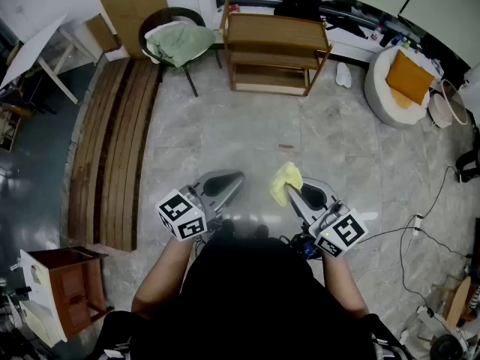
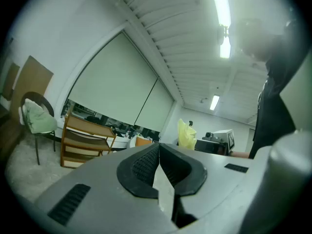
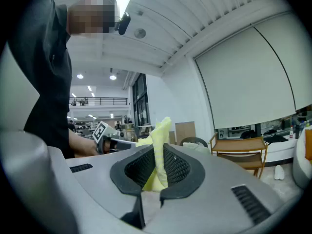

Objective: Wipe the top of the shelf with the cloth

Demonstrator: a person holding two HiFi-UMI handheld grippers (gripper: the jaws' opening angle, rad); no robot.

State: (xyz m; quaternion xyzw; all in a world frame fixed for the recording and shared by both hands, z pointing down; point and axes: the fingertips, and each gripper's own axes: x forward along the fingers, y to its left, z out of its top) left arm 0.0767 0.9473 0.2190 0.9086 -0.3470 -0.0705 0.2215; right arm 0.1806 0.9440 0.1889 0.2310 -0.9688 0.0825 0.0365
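We work over a pale marble-pattern floor (image 1: 225,126) in a cluttered room. The right gripper (image 3: 157,155) has its jaws clamped on a yellow cloth (image 3: 160,135), which sticks up above them. The left gripper (image 2: 158,150) has its jaws pressed together with nothing between them. We hold both grippers side by side close to the body, near each other but not touching. The wooden shelf (image 1: 275,51) stands at the far side of the floor, well apart from the cloth. A chair (image 1: 148,25) holding a green cushion (image 1: 180,42) stands just left of the shelf. Wooden planks (image 1: 112,148) lie on the floor at the left.
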